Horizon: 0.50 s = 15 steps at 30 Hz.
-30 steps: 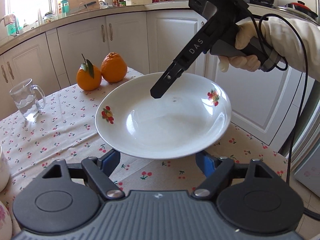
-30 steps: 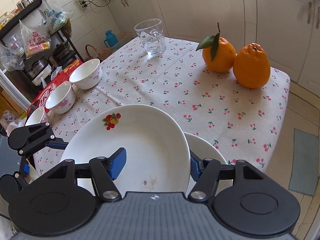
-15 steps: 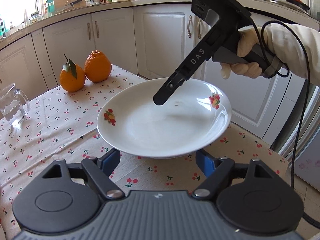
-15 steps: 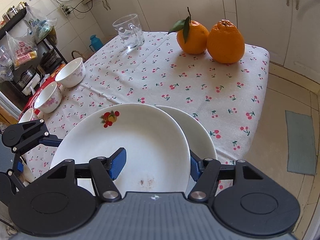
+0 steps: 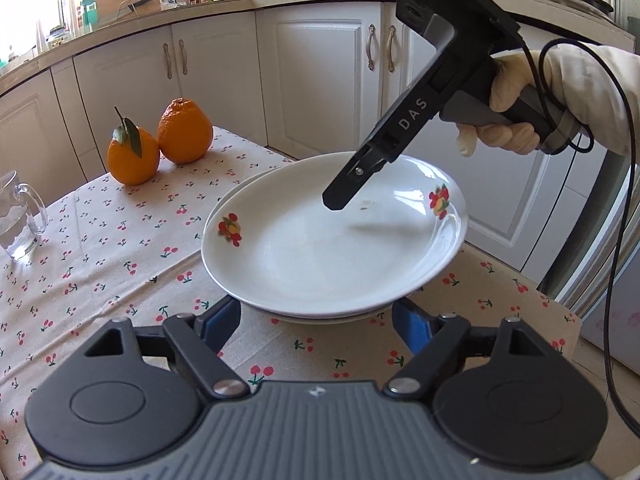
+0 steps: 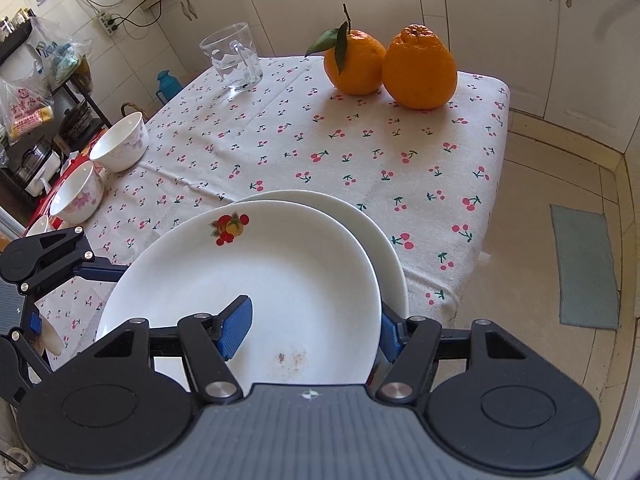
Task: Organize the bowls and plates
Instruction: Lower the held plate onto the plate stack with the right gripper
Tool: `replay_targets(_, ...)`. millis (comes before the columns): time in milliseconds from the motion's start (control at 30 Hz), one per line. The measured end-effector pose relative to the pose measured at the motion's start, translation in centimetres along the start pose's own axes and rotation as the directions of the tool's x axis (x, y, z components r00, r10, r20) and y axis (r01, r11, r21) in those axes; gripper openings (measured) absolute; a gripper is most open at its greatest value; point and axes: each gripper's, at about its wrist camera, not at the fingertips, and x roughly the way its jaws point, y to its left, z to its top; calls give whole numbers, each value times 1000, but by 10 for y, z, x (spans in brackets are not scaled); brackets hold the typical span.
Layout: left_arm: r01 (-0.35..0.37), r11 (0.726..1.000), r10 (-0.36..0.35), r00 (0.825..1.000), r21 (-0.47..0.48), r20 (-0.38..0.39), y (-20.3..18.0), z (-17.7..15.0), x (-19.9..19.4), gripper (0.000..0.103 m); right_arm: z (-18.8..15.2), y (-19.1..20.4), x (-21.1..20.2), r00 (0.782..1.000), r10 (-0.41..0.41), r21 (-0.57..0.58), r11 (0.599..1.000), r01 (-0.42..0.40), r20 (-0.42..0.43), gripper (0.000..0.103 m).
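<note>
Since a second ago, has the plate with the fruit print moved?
Yes. In the right wrist view the fruit-print plate now covers most of the plain plate lying on the tablecloth; earlier only a sliver was covered. It is still clamped in the right hand-held gripper.

lower plate (image 6: 384,236): mostly covered by the upper plate (image 6: 256,280); only a crescent of rim shows
right gripper (image 6: 312,330): its right pad sits behind the upper plate's rim, contact there unseen
glass mug (image 5: 18,220): cut by the left edge in the left wrist view
third bowl (image 6: 38,224): only a sliver, behind the left gripper (image 6: 44,256)
bag label (image 6: 26,114): too small to read
</note>
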Motion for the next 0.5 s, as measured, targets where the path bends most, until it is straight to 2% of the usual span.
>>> replay_targets(500, 4, 1000, -4, 1000, -16, 8, 1, -1, 0, 83, -14, 14, -21, 998, -64, 2, 998, 64, 7, 73)
